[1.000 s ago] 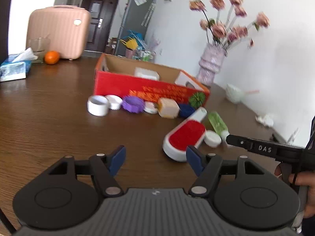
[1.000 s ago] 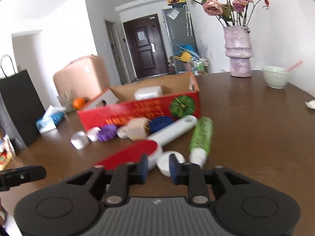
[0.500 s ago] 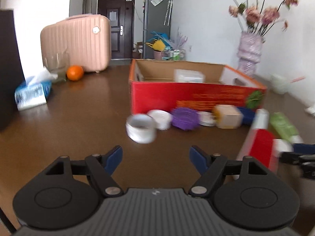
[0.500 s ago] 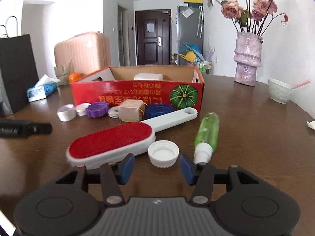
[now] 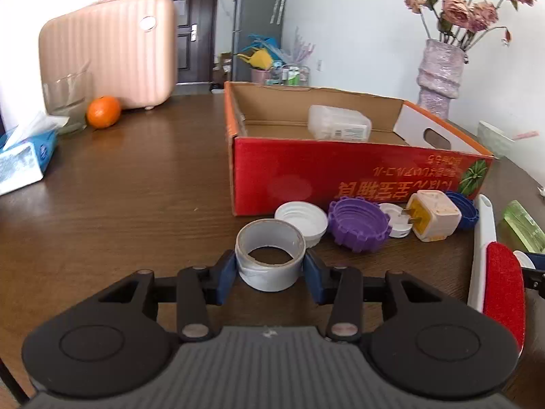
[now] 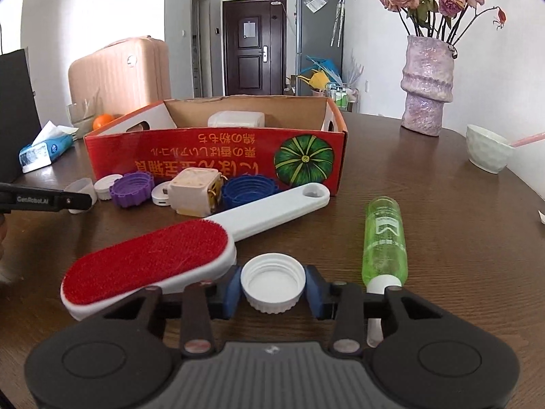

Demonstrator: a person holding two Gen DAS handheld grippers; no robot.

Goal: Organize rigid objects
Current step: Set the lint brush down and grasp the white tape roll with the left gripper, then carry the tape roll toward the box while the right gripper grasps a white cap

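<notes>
A red cardboard box (image 5: 340, 170) stands on the brown table and holds a clear plastic container (image 5: 339, 123). In front of it lie a white cap (image 5: 301, 220), a purple lid (image 5: 357, 221), a cream plug adapter (image 5: 434, 216) and a blue lid (image 6: 250, 189). My left gripper (image 5: 270, 271) has its blue pads against both sides of a white tape roll (image 5: 270, 259). My right gripper (image 6: 272, 288) has its pads against both sides of a white bottle cap (image 6: 272, 286). A red lint brush (image 6: 170, 255) and a green bottle (image 6: 385, 242) lie beside it.
A pink suitcase (image 5: 109, 51), an orange (image 5: 103, 111), a glass (image 5: 66, 102) and a tissue pack (image 5: 24, 160) are at the far left. A vase of flowers (image 6: 425, 85) and a white bowl (image 6: 488, 153) stand at the right.
Both grippers moved forward and down and narrowed: the left around the tape roll, the right around the white bottle cap. A second ago the right gripper was nearly shut, then it opened.
</notes>
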